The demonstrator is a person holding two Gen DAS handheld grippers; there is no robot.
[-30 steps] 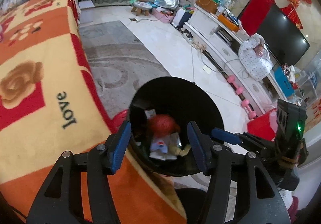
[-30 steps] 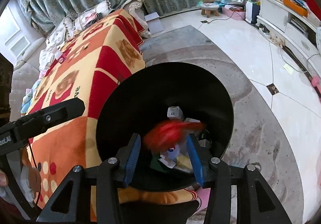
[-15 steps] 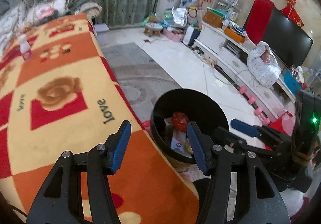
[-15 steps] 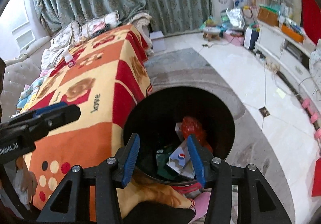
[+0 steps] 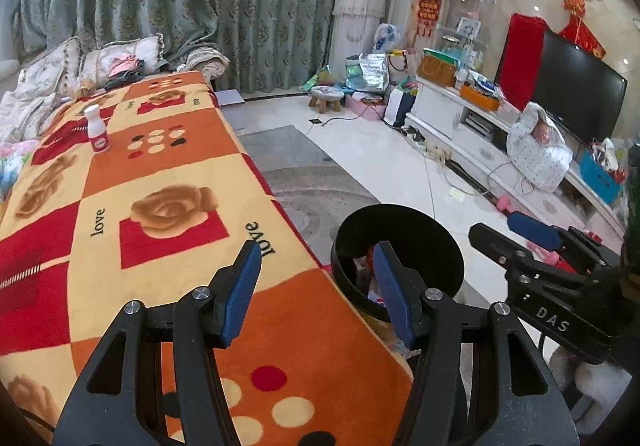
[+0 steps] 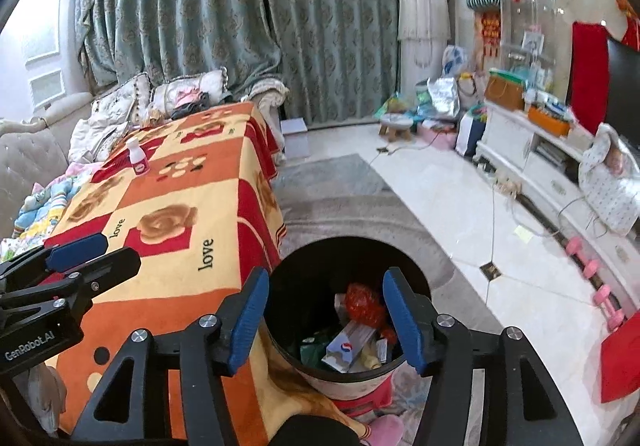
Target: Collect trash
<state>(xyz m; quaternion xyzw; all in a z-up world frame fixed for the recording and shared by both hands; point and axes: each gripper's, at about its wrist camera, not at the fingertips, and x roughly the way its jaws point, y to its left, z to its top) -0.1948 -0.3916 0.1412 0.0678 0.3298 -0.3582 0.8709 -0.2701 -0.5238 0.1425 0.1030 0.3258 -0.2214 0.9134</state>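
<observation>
A black round trash bin (image 6: 414,266) stands on the floor beside the table, with a red crumpled wrapper (image 6: 362,302) and a white carton (image 6: 348,346) inside. My right gripper (image 6: 326,296) hovers above the bin, jaws opening, nothing between them. My left gripper (image 5: 314,278) is open and empty over the table's corner, the bin (image 5: 420,230) just to its right. A small white bottle with a red label (image 5: 97,129) stands upright far down the table; it also shows in the right wrist view as the bottle (image 6: 138,158).
The table wears an orange, red and yellow cloth (image 5: 160,174). A sofa with cushions (image 6: 120,114) lies behind it. A grey rug (image 6: 340,182), a small stool (image 5: 327,96), bags and a white TV cabinet (image 5: 480,142) line the right side.
Both grippers rose and tilted up away from the bin. The red wrapper left the right gripper and now lies in the bin. The right jaws widened.
</observation>
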